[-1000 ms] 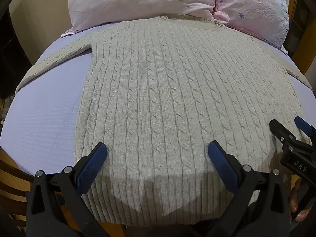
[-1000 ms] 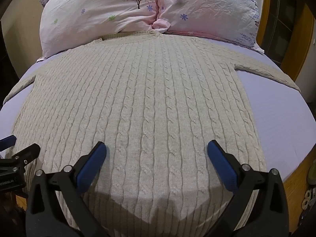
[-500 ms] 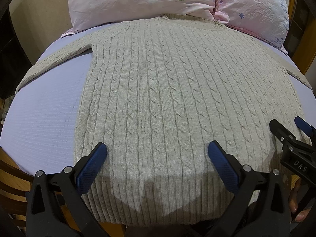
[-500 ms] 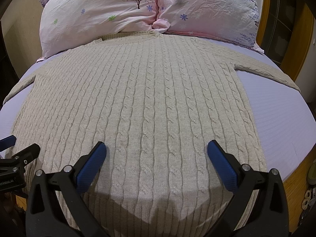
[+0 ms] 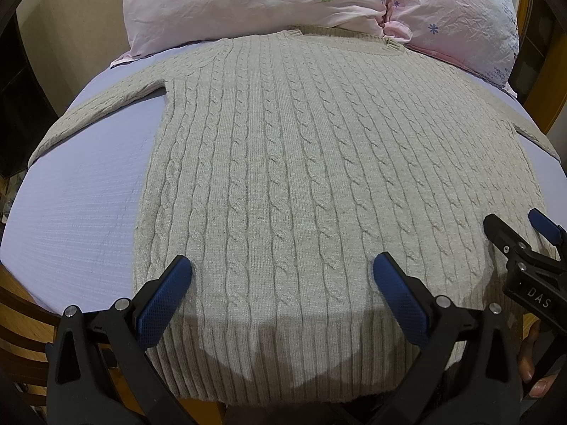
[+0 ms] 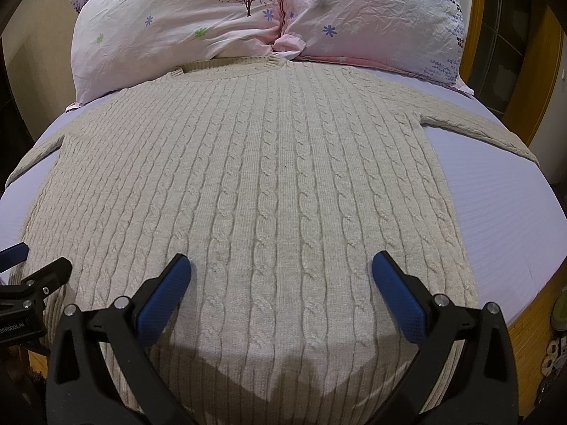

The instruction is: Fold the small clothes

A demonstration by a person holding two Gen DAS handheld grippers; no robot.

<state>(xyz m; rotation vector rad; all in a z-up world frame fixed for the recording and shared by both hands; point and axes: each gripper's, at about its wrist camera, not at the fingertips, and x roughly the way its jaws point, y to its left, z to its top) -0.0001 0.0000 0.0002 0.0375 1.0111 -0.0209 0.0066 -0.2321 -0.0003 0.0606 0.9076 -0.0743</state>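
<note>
Beige cable-knit sweater is laid flat on the lavender bed, collar at the pillows. Almost nothing has changed over the last second: left tongs and right tongs remain spread, empty, above the hem. Folding is judged not yet begun.

The sweater's hem drops out of sight behind the left gripper at the bottom edge of the left view, and its right sleeve is cut by the fisheye rim. In the right view, the left sleeve's cuff runs off the rim. Small objects beside the bed are too blurred to identify
</note>
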